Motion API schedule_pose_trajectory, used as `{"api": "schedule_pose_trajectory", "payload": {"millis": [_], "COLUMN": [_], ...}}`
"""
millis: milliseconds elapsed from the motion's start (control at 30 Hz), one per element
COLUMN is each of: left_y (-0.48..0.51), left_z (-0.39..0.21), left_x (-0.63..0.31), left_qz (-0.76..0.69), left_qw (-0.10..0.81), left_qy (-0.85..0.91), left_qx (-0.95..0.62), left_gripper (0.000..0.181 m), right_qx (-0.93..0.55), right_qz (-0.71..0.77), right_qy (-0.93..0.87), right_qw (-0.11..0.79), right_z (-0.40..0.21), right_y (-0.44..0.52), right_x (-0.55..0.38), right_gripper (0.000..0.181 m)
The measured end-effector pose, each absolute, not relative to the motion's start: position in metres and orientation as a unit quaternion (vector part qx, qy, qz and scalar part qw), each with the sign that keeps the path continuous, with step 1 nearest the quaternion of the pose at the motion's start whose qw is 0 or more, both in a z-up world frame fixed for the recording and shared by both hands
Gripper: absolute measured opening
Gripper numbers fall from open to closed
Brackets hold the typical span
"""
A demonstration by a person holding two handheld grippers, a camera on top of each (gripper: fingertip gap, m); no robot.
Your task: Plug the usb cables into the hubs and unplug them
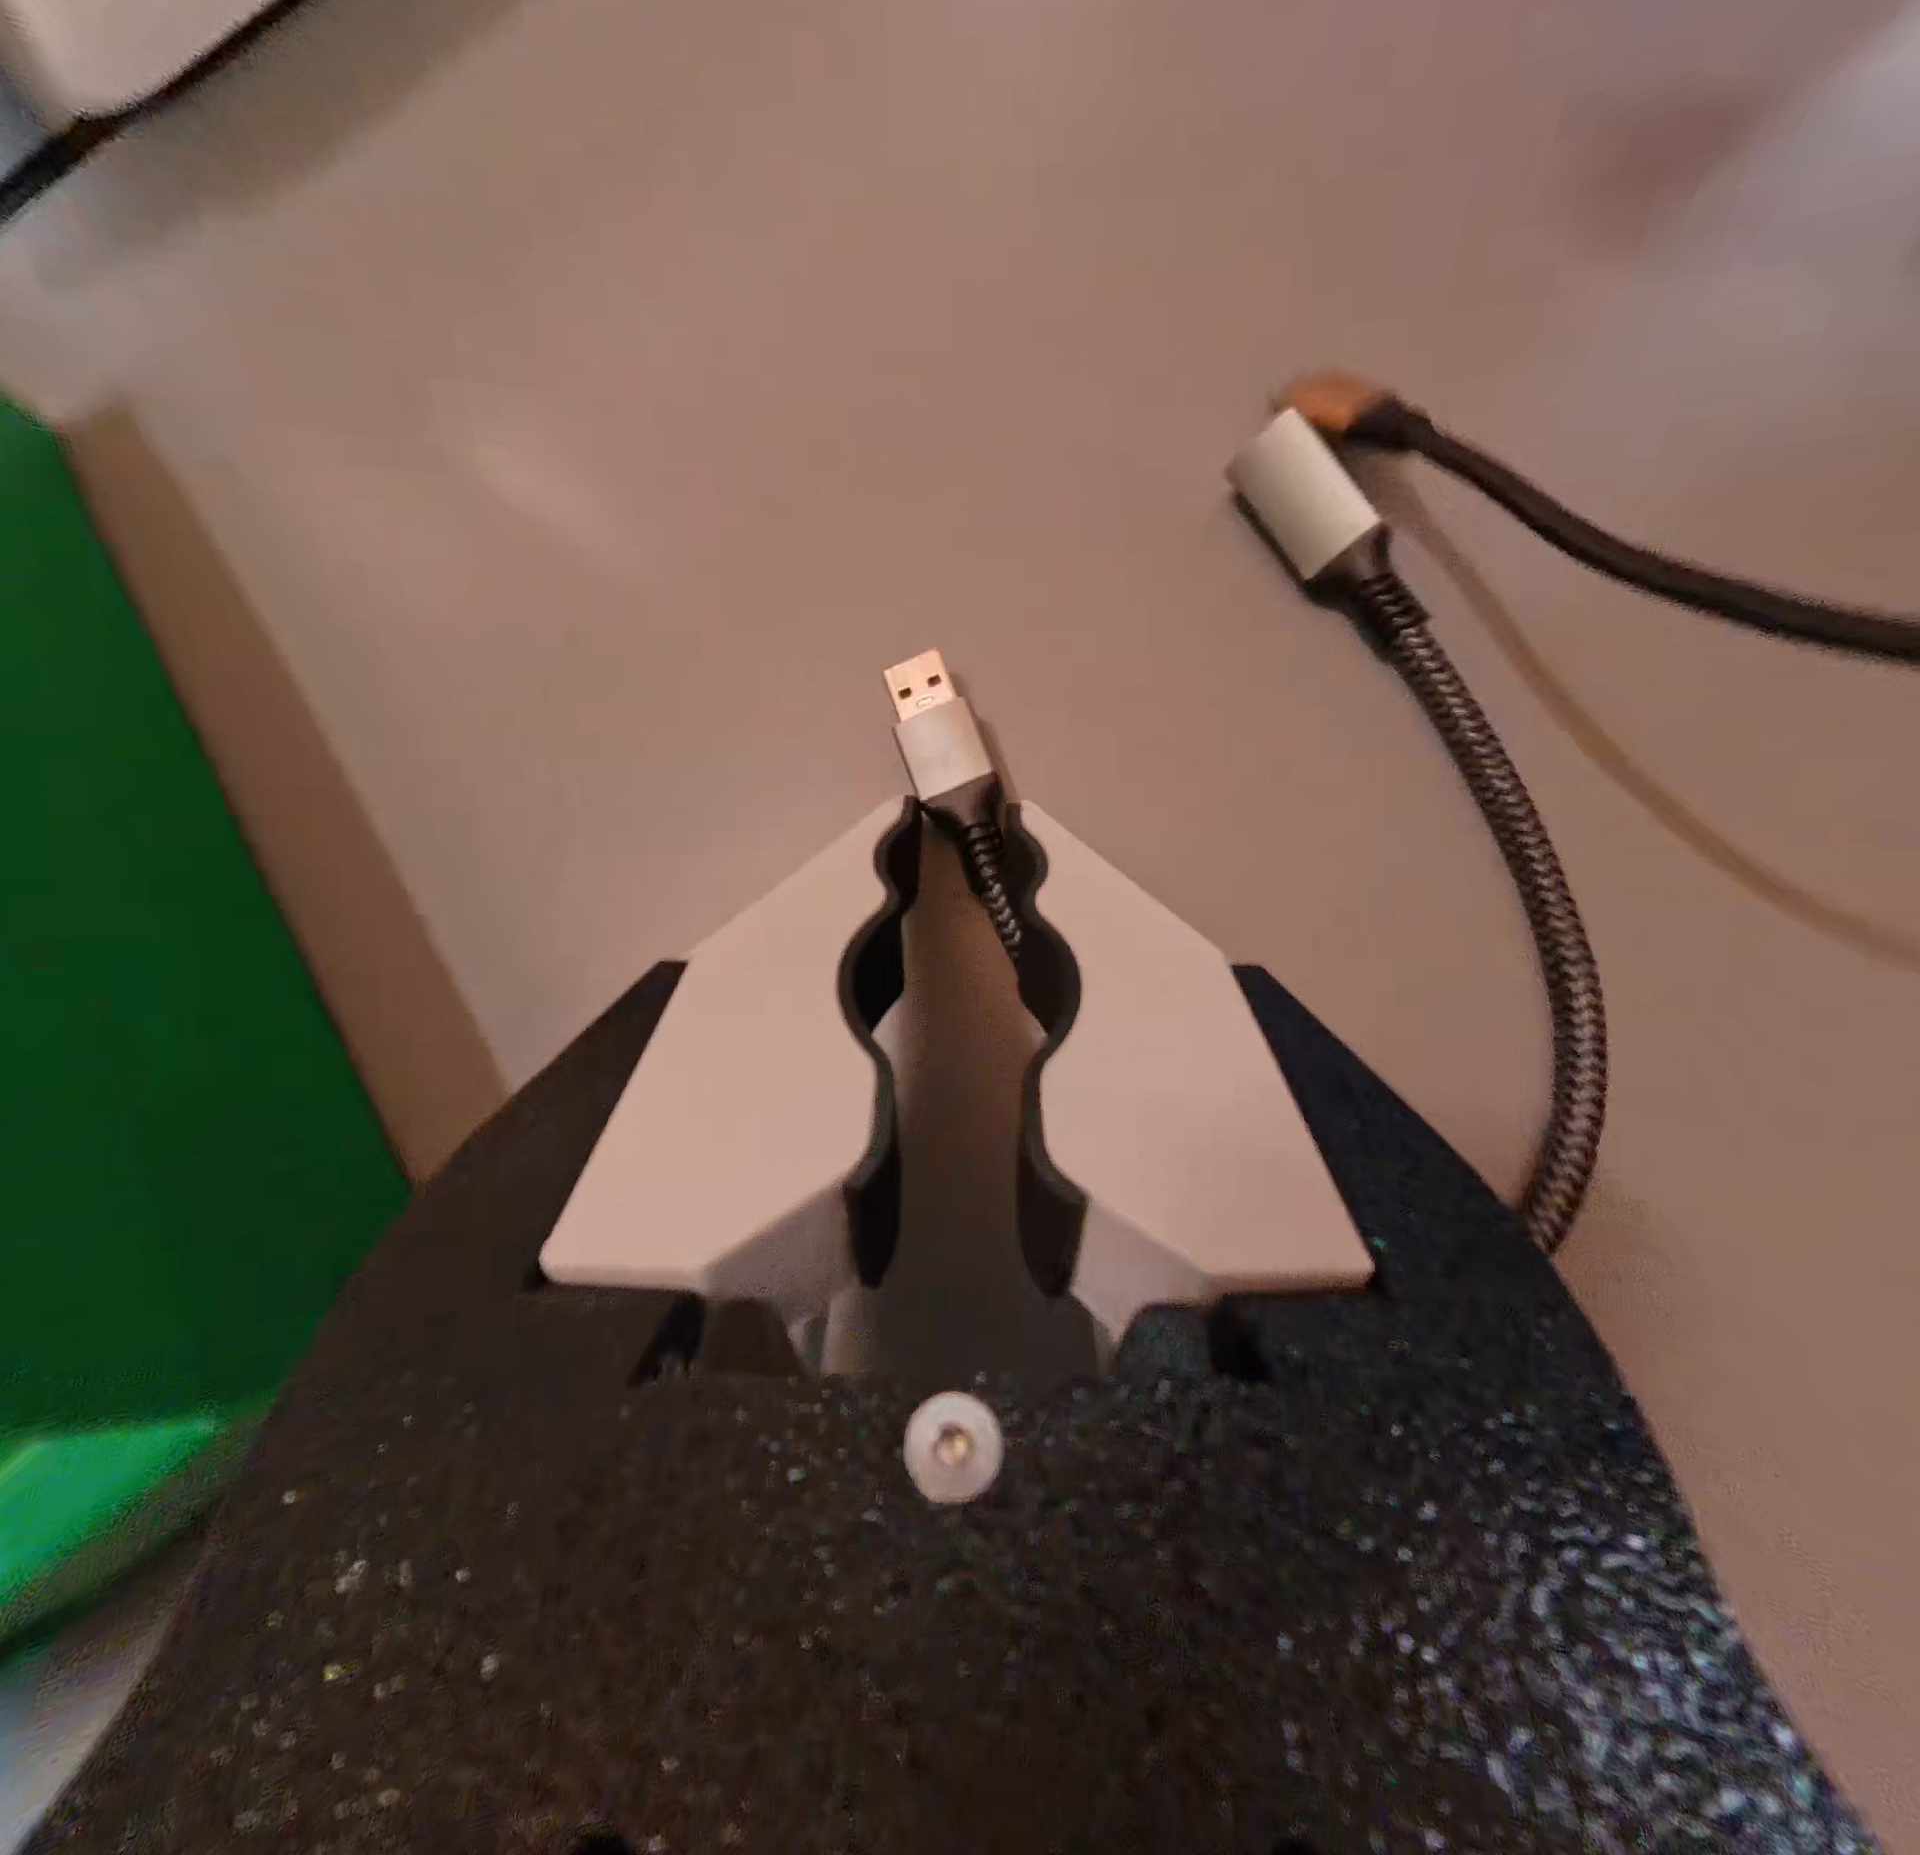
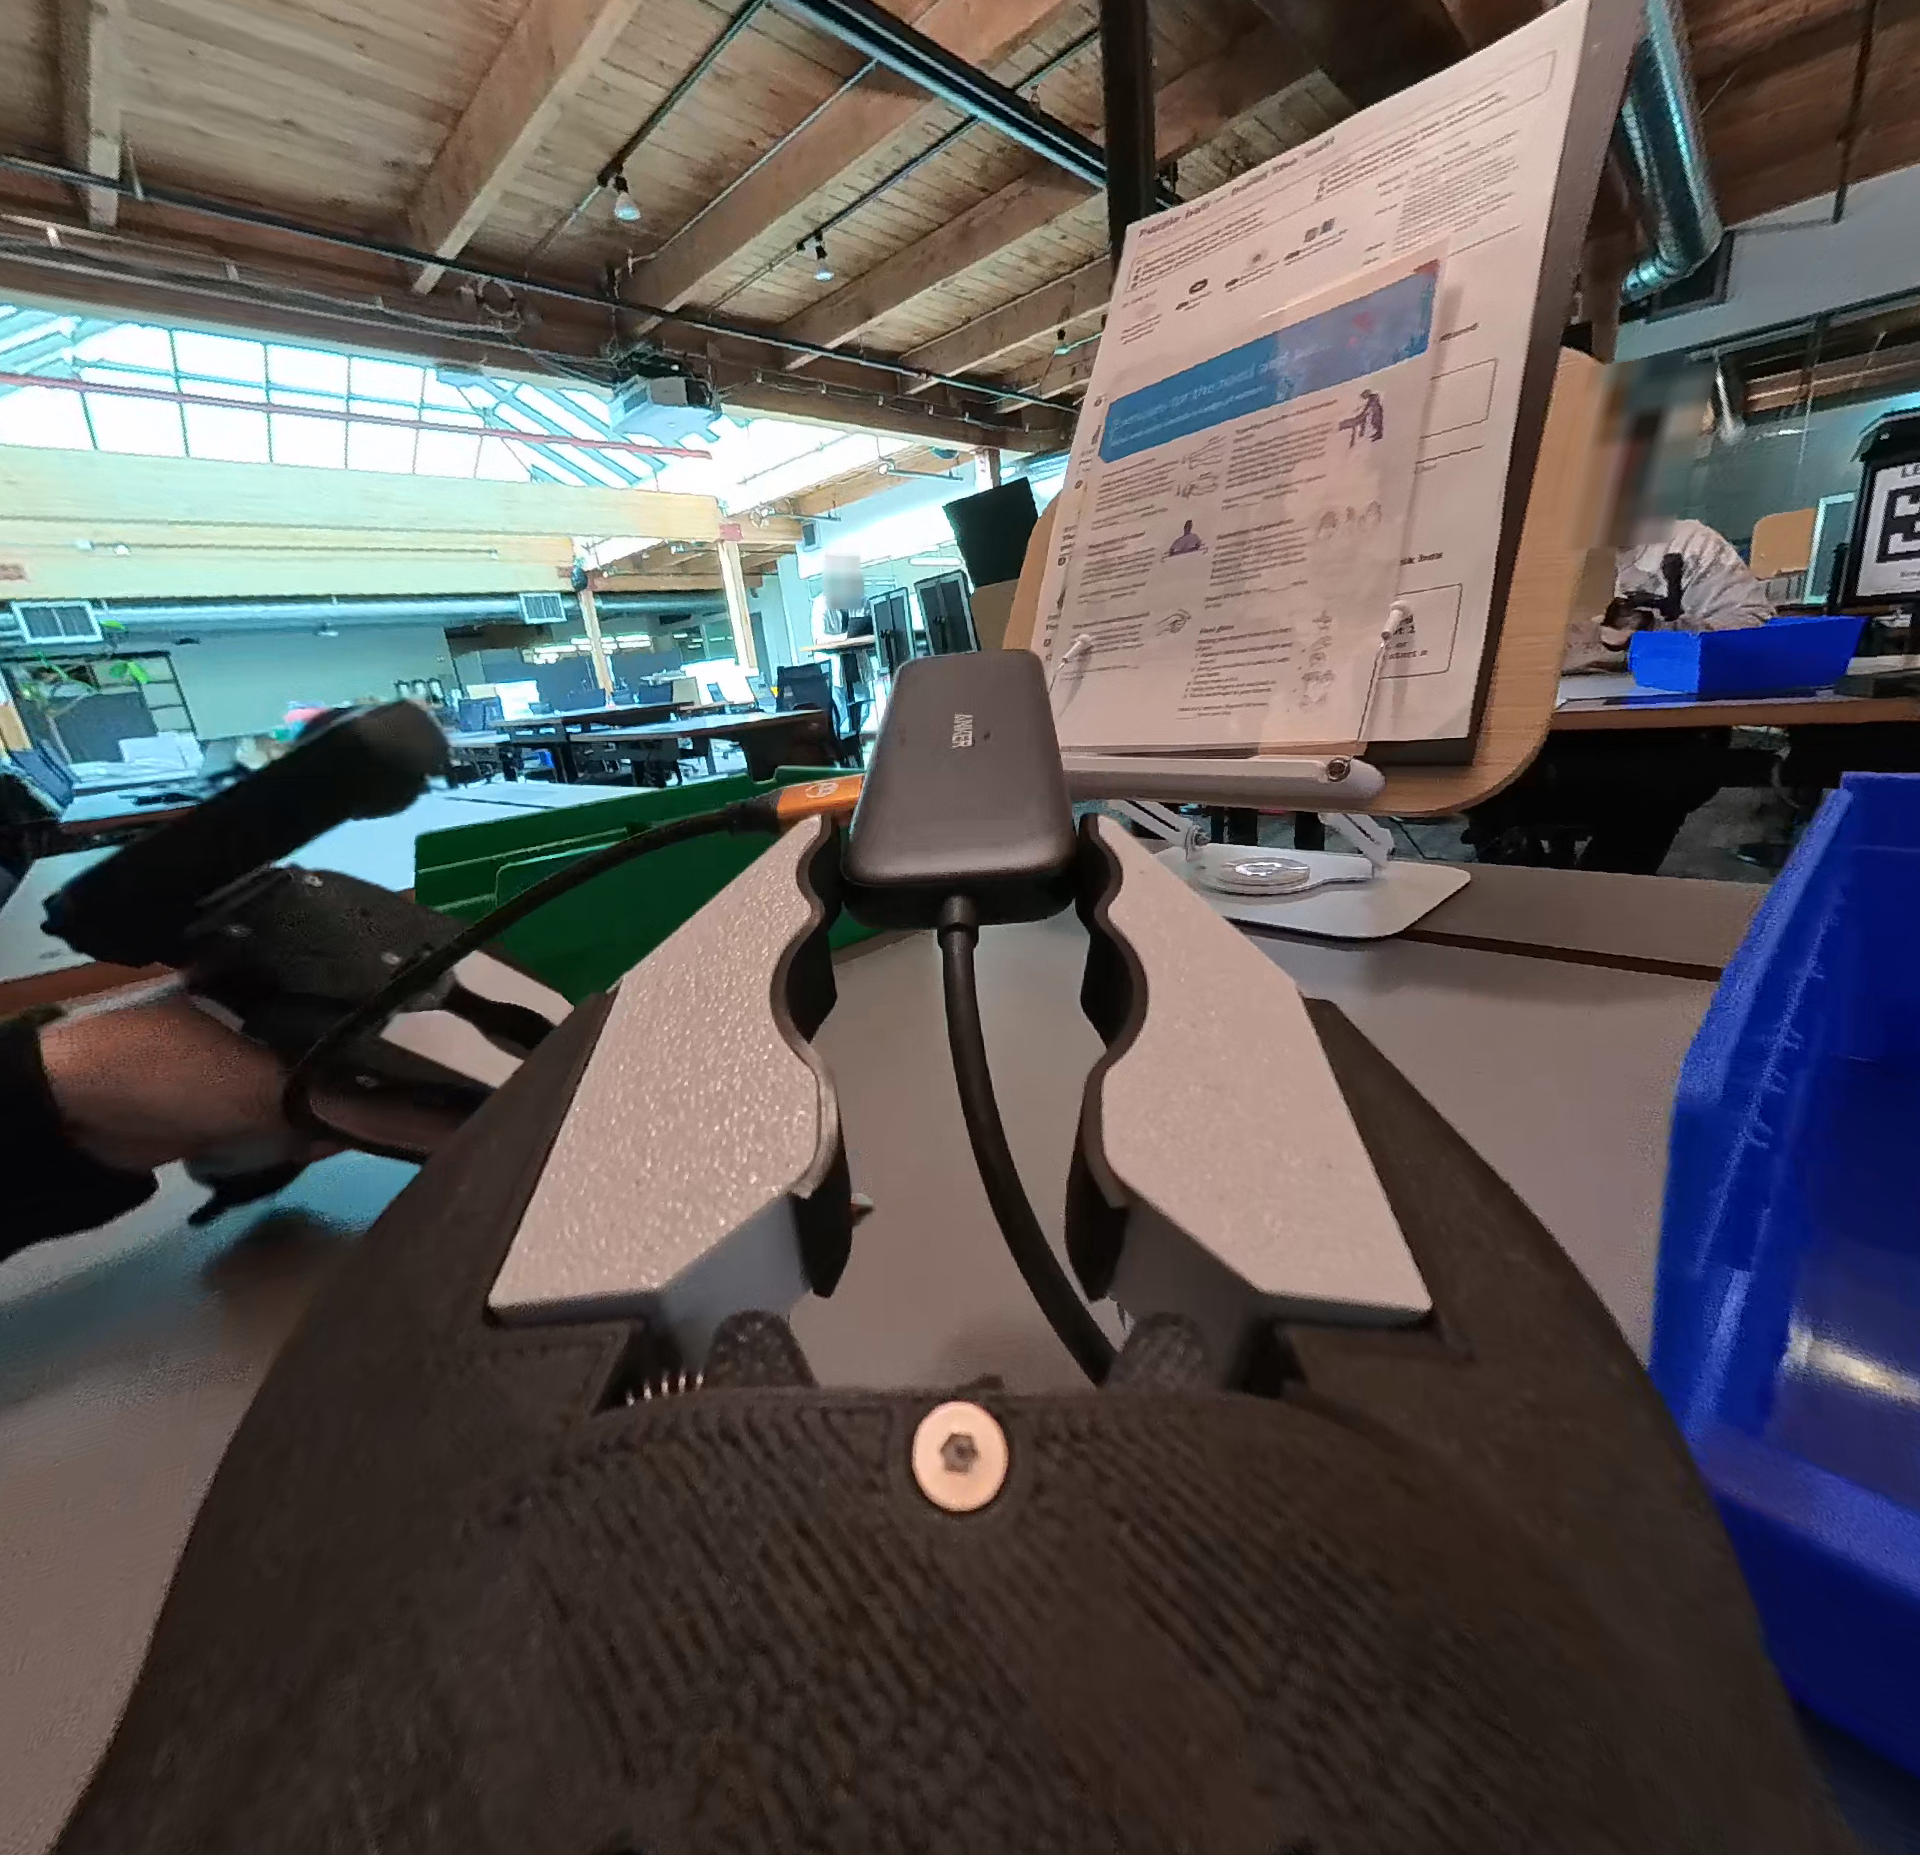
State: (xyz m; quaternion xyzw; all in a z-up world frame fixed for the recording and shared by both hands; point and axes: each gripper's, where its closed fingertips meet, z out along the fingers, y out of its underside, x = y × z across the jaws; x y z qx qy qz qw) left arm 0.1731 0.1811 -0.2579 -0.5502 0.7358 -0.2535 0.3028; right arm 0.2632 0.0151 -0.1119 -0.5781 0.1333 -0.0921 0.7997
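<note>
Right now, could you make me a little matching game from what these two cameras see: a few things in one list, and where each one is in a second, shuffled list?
Things:
1. braided USB plug
2. dark grey hub
3. blue bin
4. paper sheets

Places:
A. on a tilted stand behind the hub
B. sticking out past the left gripper tips
C. at the right edge of the right wrist view
D. between the right gripper fingers

Pairs: 1-B, 2-D, 3-C, 4-A
</note>
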Motion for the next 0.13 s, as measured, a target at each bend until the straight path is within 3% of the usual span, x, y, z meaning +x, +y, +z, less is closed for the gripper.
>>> {"api": "schedule_pose_trajectory", "payload": {"millis": [33,133], "left_y": [0.177,0.167], "left_z": [-0.258,-0.257], "left_x": [0.171,0.165], "left_qz": [-0.253,-0.262], "left_qw": [0.302,0.285], "left_qy": [0.755,0.795], "left_qx": [-0.524,-0.467], "left_gripper": [0.013,0.013], "right_qx": [-0.582,-0.585], "right_qz": [-0.096,-0.097], "right_qy": [0.129,0.130], "right_qw": [0.797,0.794], "right_z": [-0.113,-0.114], "right_y": [0.016,0.017], "right_x": [0.263,0.264], "right_gripper": [0.044,0.045]}}
